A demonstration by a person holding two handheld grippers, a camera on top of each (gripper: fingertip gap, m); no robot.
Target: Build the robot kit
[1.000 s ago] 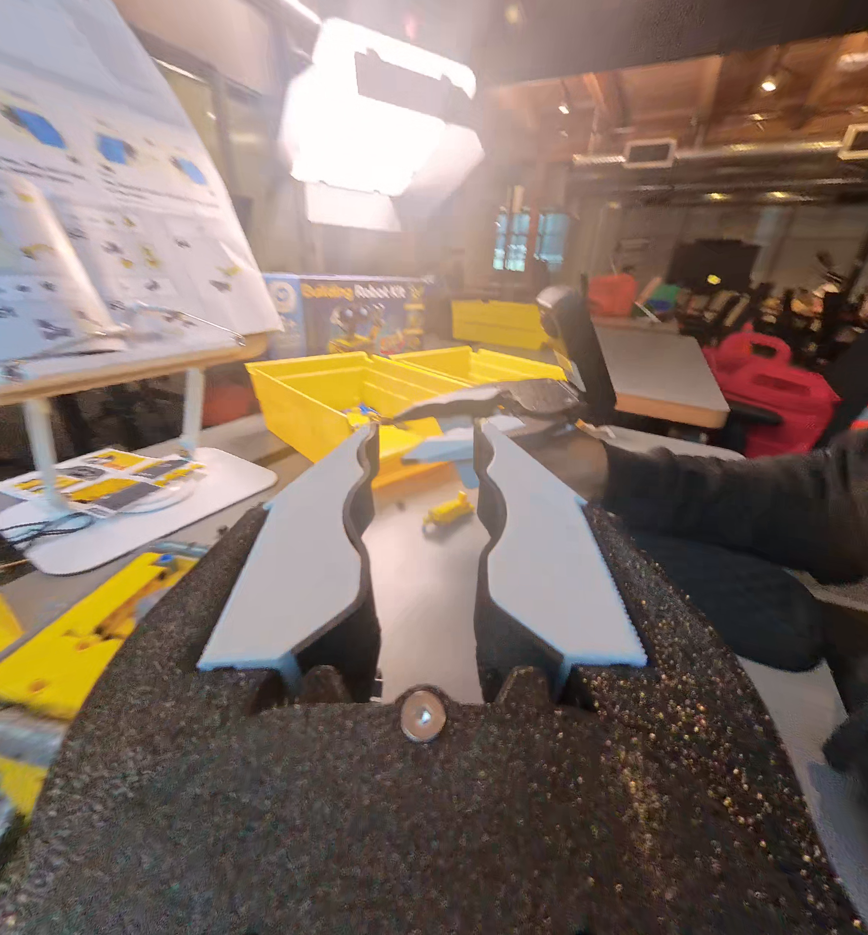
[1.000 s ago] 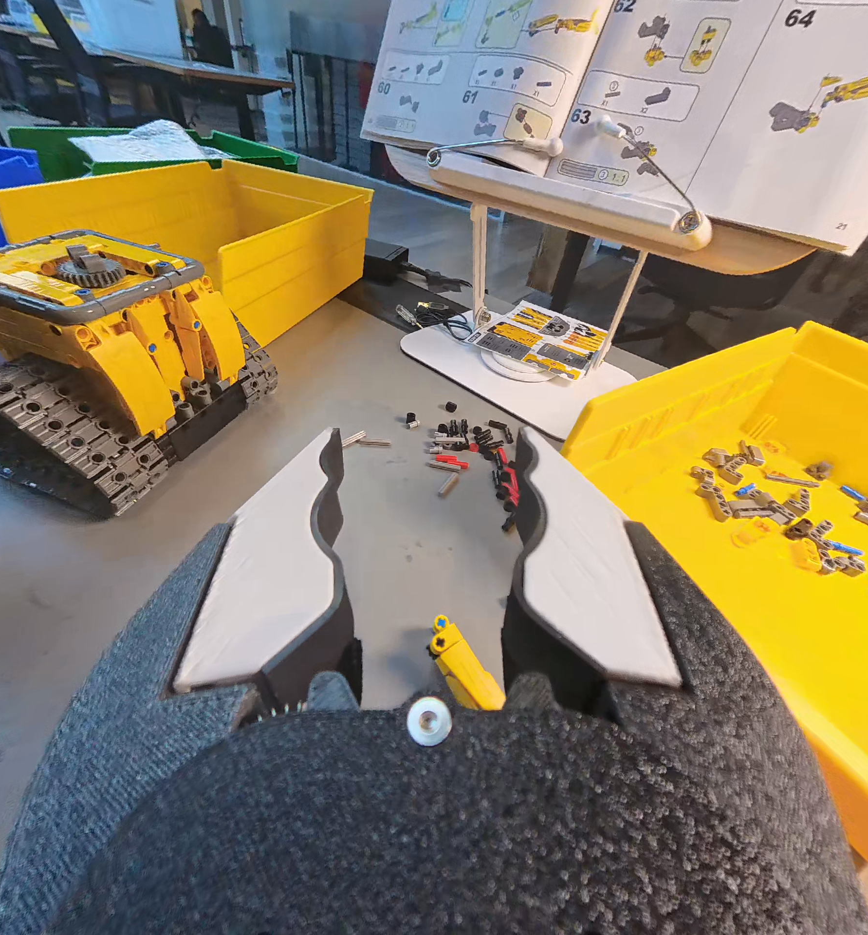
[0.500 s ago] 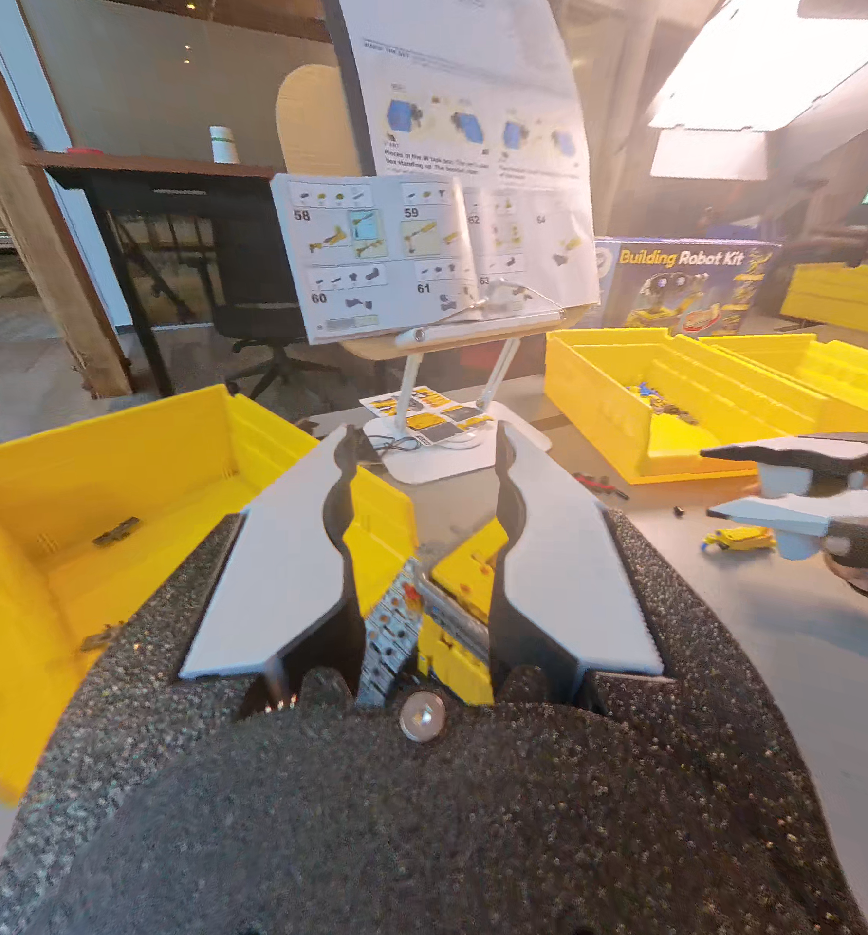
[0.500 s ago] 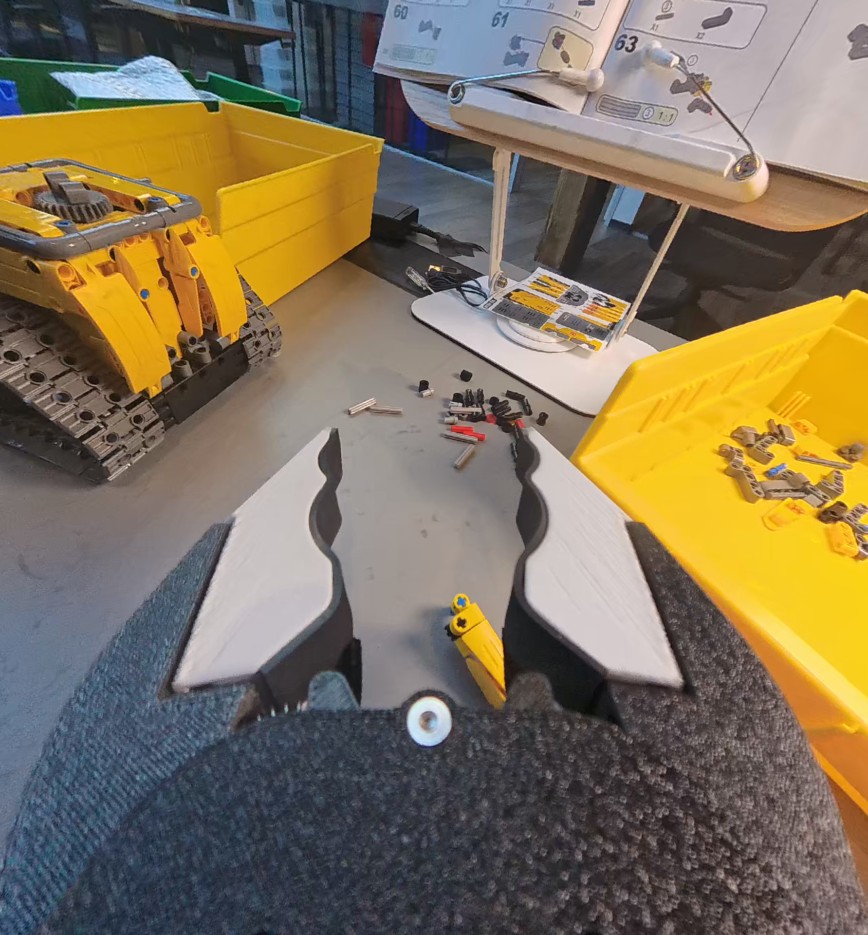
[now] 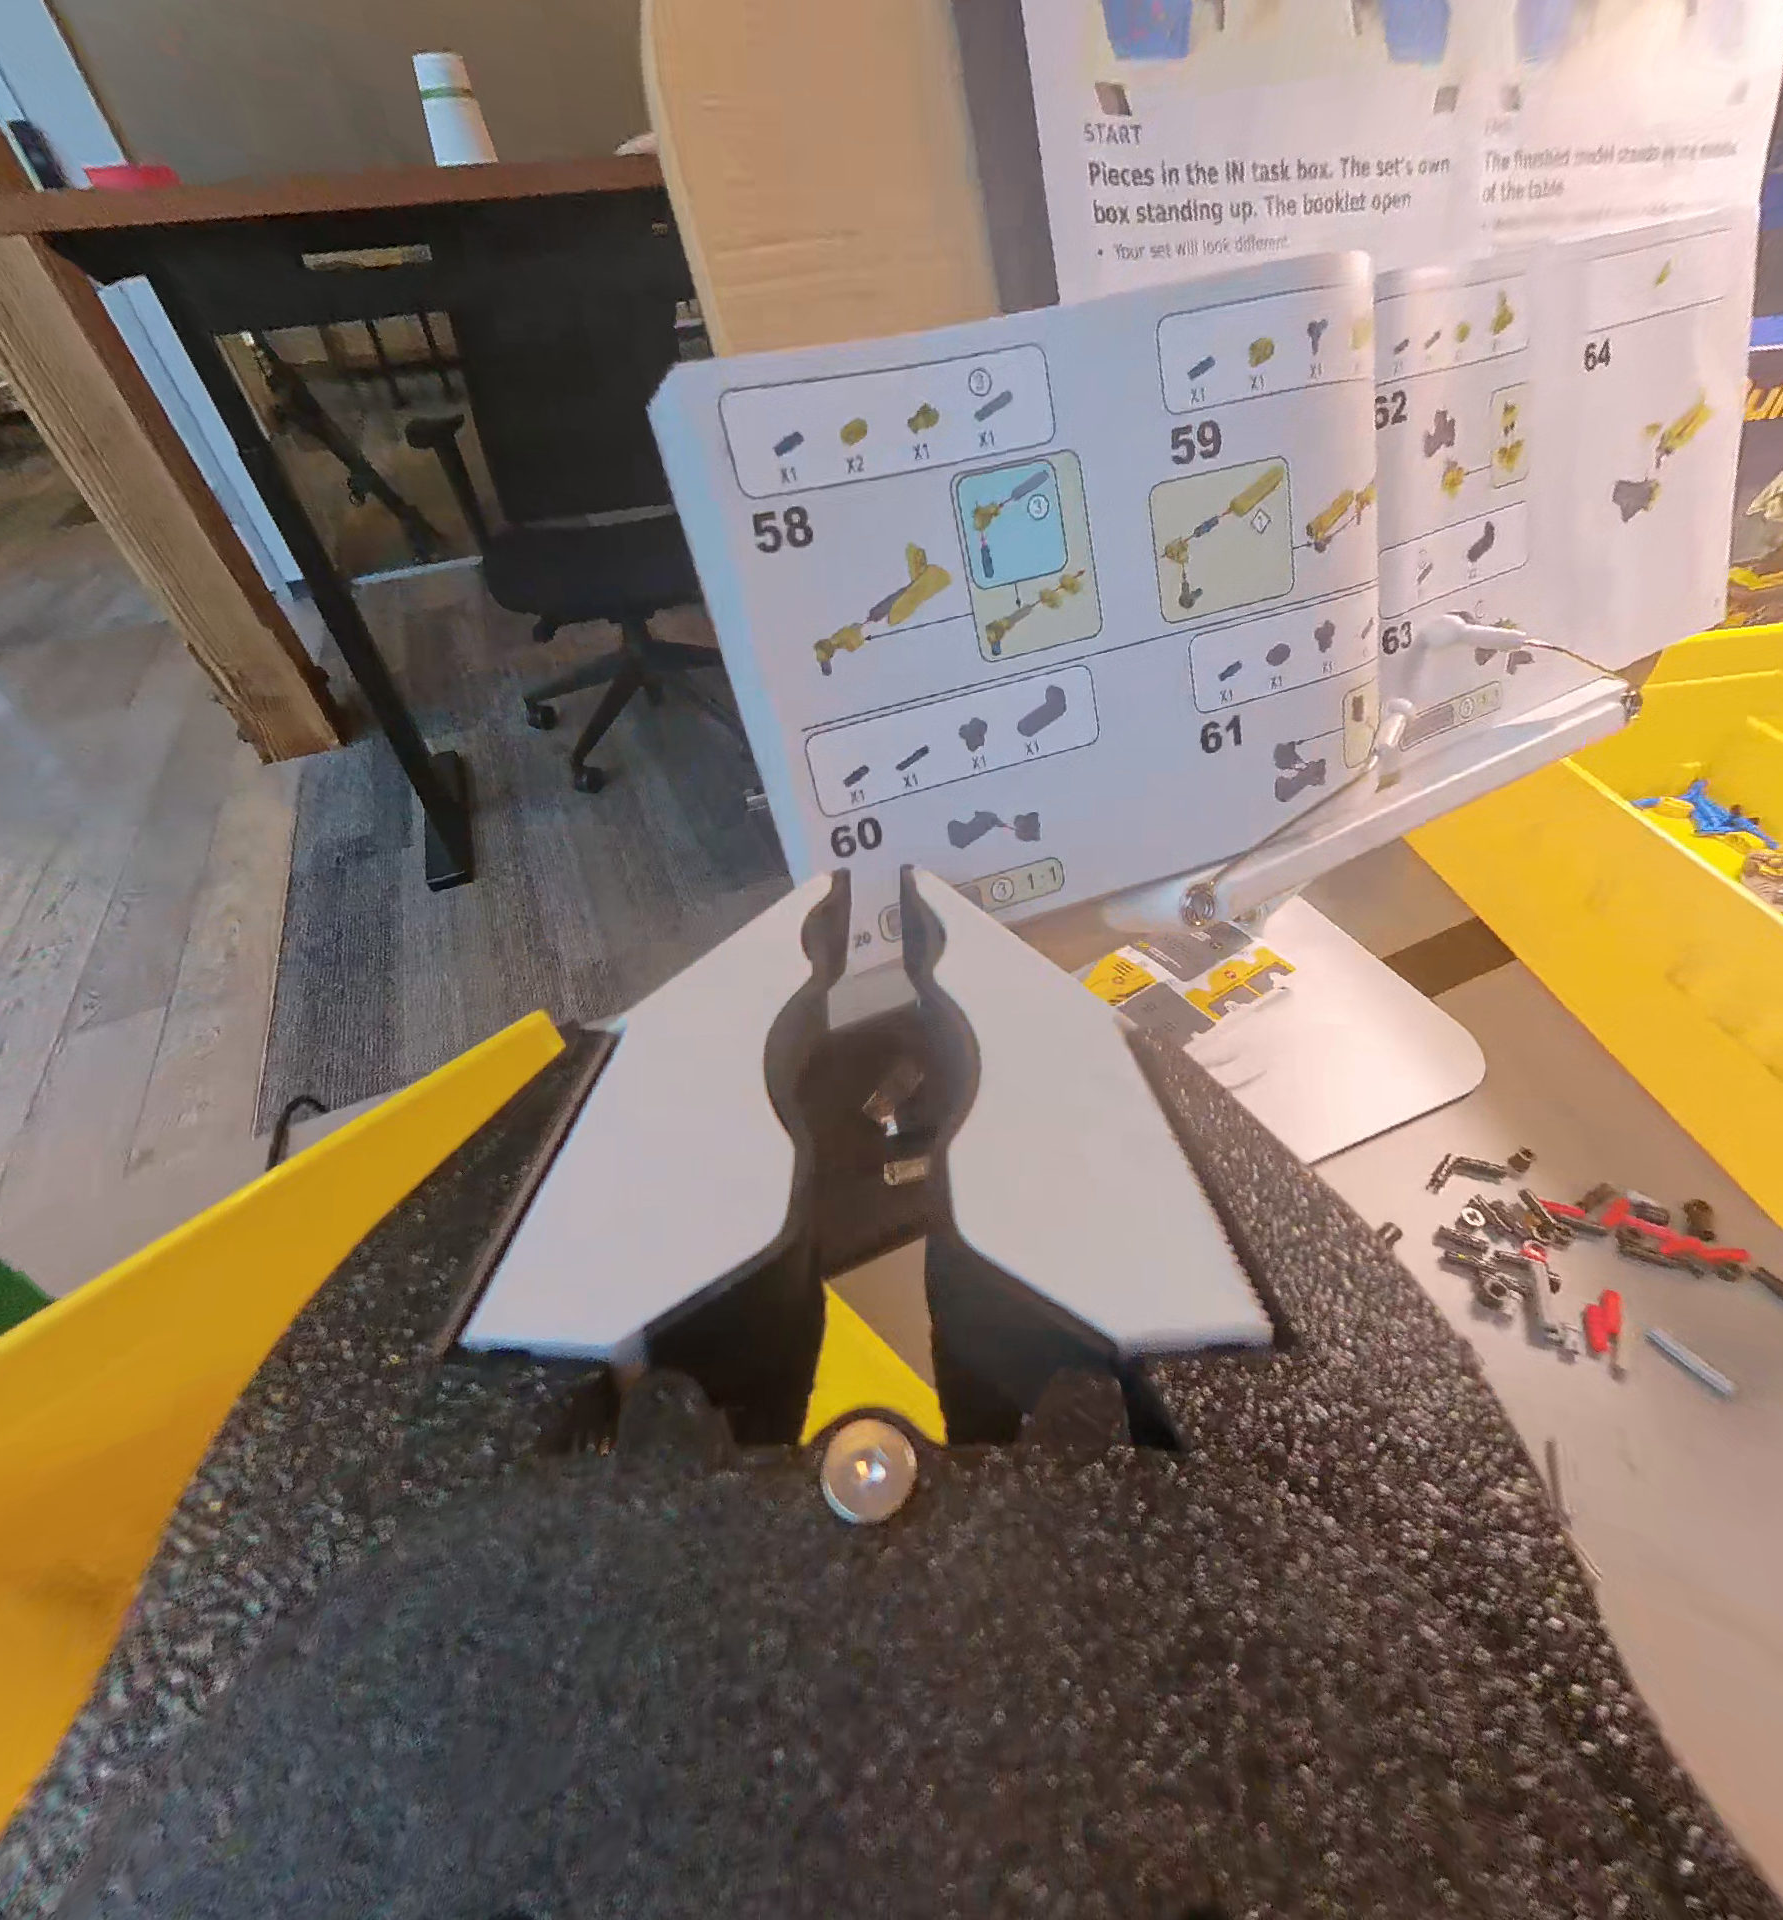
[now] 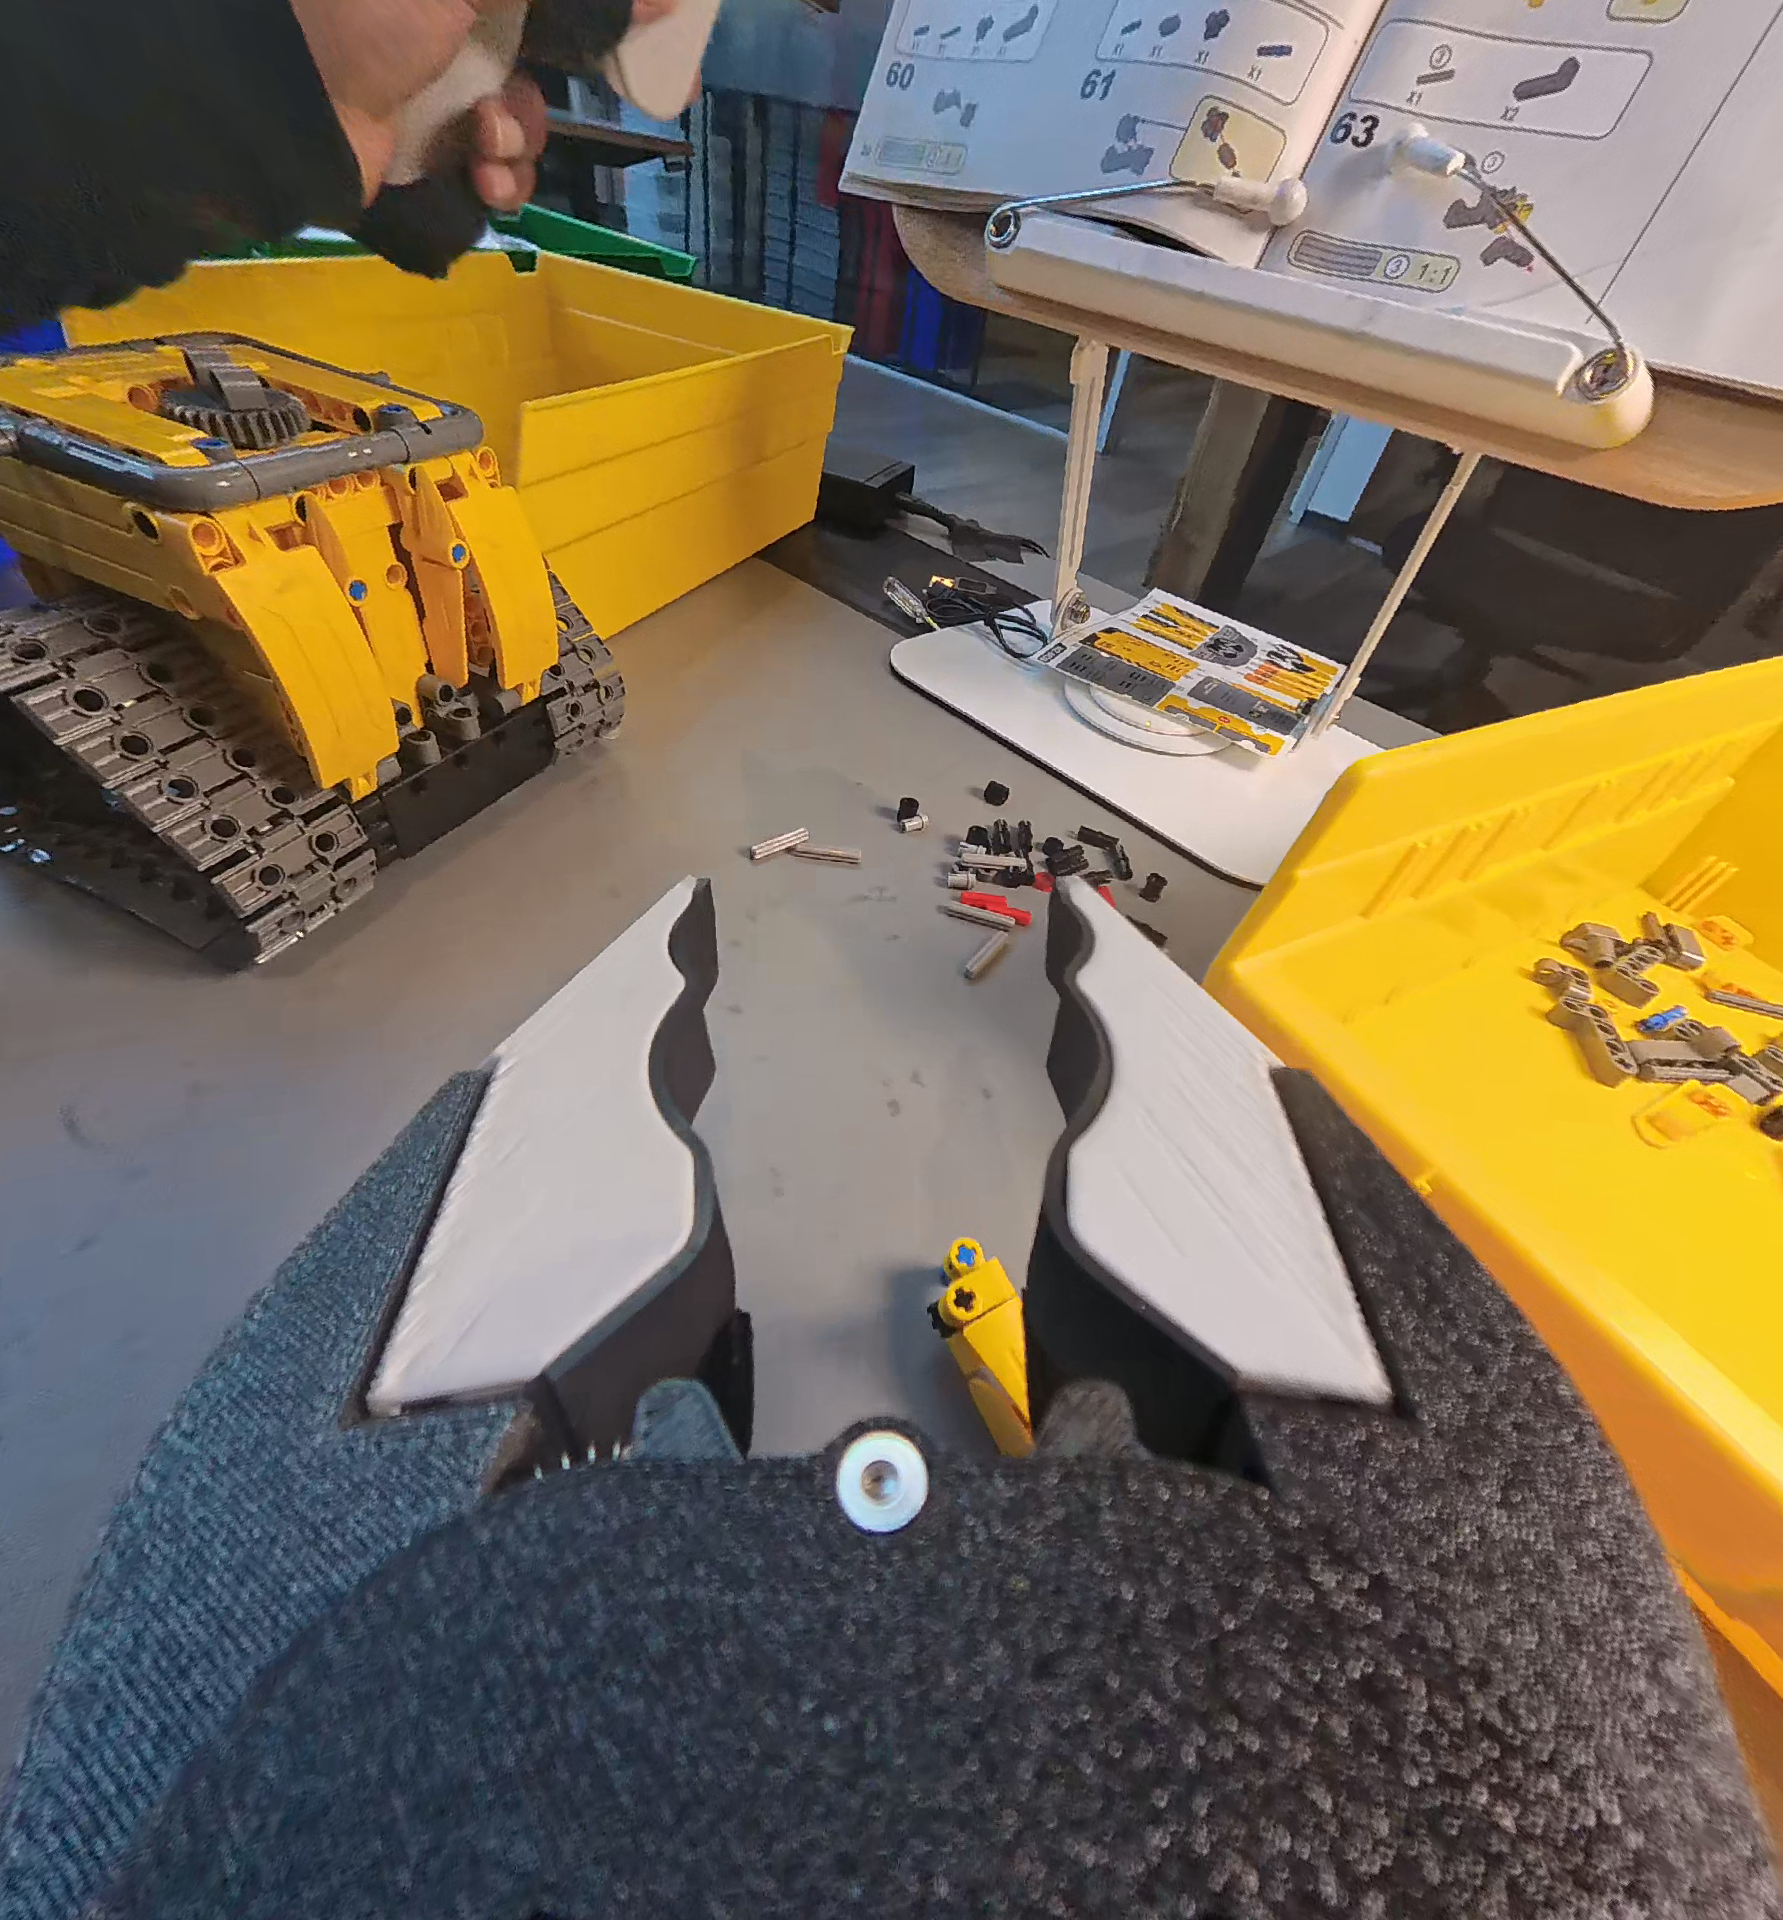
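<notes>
My left claw [image 5: 874,894] has changed most. Half a second ago its fingers stood wide apart over yellow parts; now they are drawn nearly together, only a sliver between the tips, and point at the lower edge of the open instruction booklet [image 5: 970,623]. I see nothing clearly pinched between them. A few small dark bits show through the round hollow further back, but I cannot tell whether they sit in the claw or on the surface beyond. The rim of a yellow bin [image 5: 139,1351] runs under its left side.

My right claw [image 6: 882,899] has barely shifted. It hangs spread wide and empty, low over the grey counter [image 6: 243,1143]. A small yellow piece [image 6: 980,1340] lies on the counter between its fingers, just beside the base of the right one, much where it lay before. A hand [image 6: 430,114] has come into the top left corner of the right view, above the tracked yellow model [image 6: 243,582].

Ahead of the right claw's tips lies a scatter of black, grey and red pins [image 6: 1022,862]. Past them is the white book stand [image 6: 1282,312], with a sticker sheet [image 6: 1188,675] on its base. A second yellow bin [image 6: 1489,1091] of loose parts crowds close against the claw's right side, and the model is well apart to its left.
</notes>
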